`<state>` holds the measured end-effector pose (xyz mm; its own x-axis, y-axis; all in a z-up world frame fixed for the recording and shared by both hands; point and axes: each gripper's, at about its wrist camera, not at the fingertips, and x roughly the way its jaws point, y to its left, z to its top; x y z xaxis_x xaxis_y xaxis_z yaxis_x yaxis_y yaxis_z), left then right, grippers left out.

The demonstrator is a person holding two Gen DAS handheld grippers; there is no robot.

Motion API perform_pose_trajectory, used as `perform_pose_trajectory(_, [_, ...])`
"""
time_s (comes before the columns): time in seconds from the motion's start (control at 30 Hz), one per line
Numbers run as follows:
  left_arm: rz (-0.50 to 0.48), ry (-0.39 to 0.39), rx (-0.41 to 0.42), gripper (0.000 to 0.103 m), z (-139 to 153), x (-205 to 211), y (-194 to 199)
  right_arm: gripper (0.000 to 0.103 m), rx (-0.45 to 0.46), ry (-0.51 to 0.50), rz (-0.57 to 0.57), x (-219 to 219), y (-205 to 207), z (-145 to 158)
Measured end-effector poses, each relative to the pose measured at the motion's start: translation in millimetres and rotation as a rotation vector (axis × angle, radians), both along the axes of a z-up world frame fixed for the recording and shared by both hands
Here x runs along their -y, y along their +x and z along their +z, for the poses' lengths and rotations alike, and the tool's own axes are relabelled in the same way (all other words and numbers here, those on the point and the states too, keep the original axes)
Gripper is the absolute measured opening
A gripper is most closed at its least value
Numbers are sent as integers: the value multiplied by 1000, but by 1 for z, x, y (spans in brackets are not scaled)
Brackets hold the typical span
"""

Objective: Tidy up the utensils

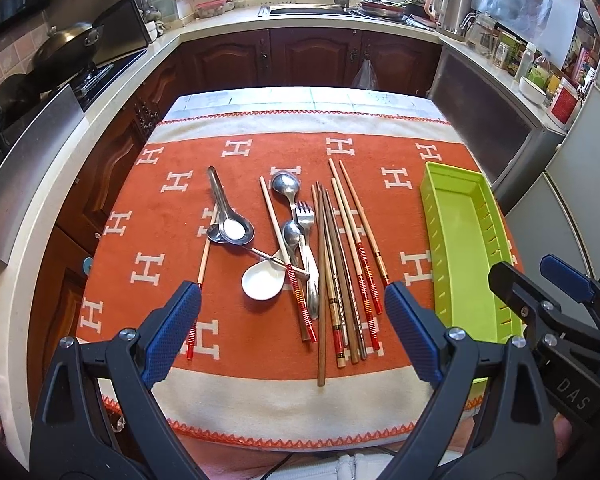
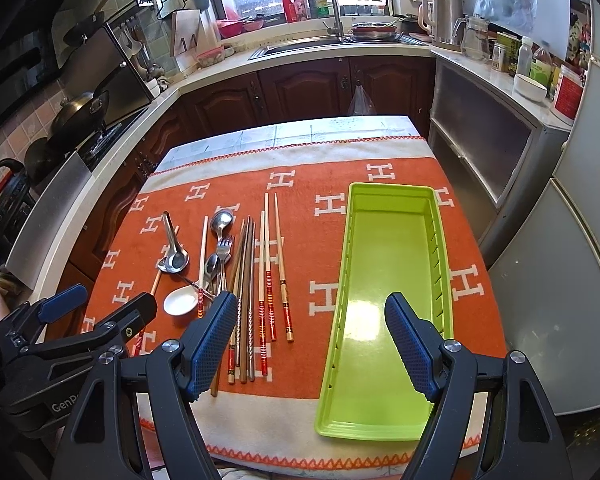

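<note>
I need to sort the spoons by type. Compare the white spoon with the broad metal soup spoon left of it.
The white spoon is matte white, probably ceramic; the metal soup spoon is shiny steel. The white one's bowl points toward the camera, with chopsticks and a thin utensil crossing its handle; the metal one's bowl also faces near, but its handle lies clear, pointing away. Both share a deep, flat-bottomed bowl and lie on the orange cloth.
</note>
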<state>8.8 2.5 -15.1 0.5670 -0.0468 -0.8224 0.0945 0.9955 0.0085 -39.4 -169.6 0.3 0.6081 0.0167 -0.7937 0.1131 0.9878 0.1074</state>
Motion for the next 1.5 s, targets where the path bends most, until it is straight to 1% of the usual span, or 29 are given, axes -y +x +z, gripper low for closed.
perform_pose_trajectory(0.47, [42,1,-41,92,-16,-17,16,77,-45,-13,48,-16,26,-11])
perform_pose_trajectory(0.57, [57,2,-27,92,-17,-26,22,77,-57,-11,52,-18,36,-14])
perform_pose_trajectory(0.63, [76,3,-15,92,-18,-35,27,77,-66,-9,54,-19,43,-17])
perform_pose_trajectory(0.83, [163,-56,-5,92,-22,-83,44,77,-99,15,71,-20,69,-29])
perform_pose_trajectory(0.9, [162,-44,12,92,-24,-96,46,76,-108,35,83,-22,83,-33])
perform_pose_trajectory(0.97, [153,0,16,91,-28,-105,50,70,-113,56,104,-26,94,-38])
perform_pose_trajectory(1.03, [146,15,4,91,-33,-114,53,65,-122,62,121,-31,103,-42])
perform_pose_trajectory(1.13, [148,-7,-24,91,-42,-128,59,59,-146,91,160,-42,122,-50])
perform_pose_trajectory(1.23, [141,-10,-60,91,-54,-135,64,52,-175,122,206,-56,138,-61])
perform_pose_trajectory(1.3, [119,-28,-90,91,-66,-138,69,47,-199,142,239,-67,146,-69])
perform_pose_trajectory(1.37, [106,-44,-125,91,-78,-139,74,39,-233,170,280,-82,158,-80])
perform_pose_trajectory(1.5, [93,-38,-172,91,-101,-136,85,32,-289,208,333,-110,176,-105])
